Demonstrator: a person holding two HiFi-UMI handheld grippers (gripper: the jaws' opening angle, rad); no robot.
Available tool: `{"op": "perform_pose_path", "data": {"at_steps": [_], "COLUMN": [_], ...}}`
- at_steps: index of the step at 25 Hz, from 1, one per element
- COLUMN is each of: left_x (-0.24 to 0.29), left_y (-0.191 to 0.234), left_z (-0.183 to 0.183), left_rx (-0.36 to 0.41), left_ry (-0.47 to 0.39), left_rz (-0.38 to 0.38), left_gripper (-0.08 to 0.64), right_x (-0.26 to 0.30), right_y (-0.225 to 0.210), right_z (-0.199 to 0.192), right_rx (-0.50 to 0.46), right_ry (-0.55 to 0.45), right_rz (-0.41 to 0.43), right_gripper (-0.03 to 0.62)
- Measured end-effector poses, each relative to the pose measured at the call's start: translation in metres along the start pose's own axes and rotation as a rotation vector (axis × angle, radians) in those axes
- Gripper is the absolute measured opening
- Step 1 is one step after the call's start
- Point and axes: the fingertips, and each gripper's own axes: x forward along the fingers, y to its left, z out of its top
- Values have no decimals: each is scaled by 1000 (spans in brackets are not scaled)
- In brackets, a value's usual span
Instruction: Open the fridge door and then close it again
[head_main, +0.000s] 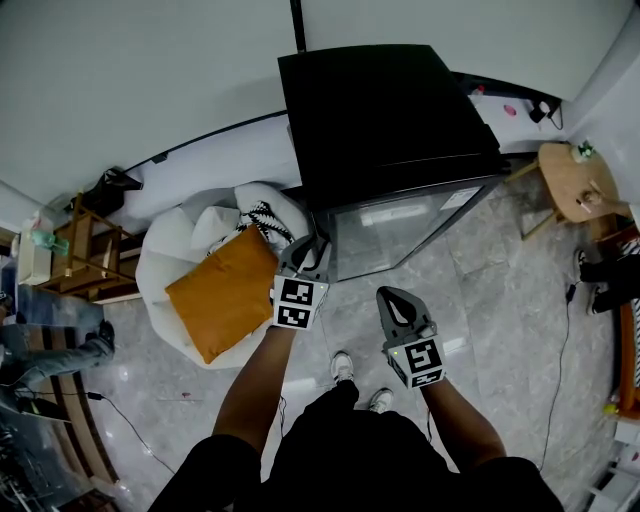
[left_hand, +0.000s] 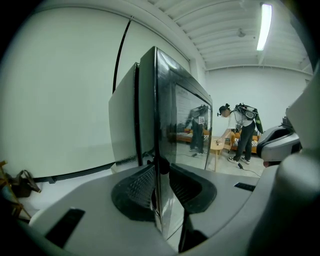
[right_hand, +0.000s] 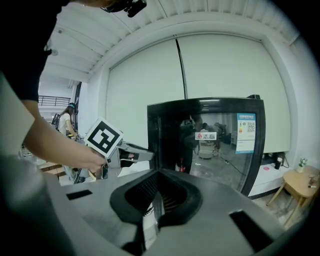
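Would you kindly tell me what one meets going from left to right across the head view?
Wooden open-frame rack → orange square cushion → black glass-door fridge → round wooden side table.

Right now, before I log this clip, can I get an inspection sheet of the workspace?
Surface: glossy grey tiled floor.
Job's things: black fridge with glass door.
Clutter: white beanbag chair, orange cushion, round wooden side table.
Grippers: left gripper jaws astride the glass door's edge, pad contact unclear; right gripper jaws together, empty.
Cables: thin black cable on the floor, right.
Surroundings: white wall, wooden shelf, another person at left.
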Motion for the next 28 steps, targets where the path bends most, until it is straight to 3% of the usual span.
{"op": "perform_pose_path", "data": {"at_steps": [10,28], "left_x": [-2,-51], "left_y": [-3,-64], "left_z": [-2,-20], "left_rx": [-1,-6], "left_ry": [9,-11], "left_rz": [7,-38], "left_gripper": [106,85], "right_x": [-3,-32], "right_y": [0,8], "right_z": [4,7], "right_rx": [-2,-18], "right_ry": [-15,-37], "right_rz": [1,-16], "right_gripper": [11,10]}}
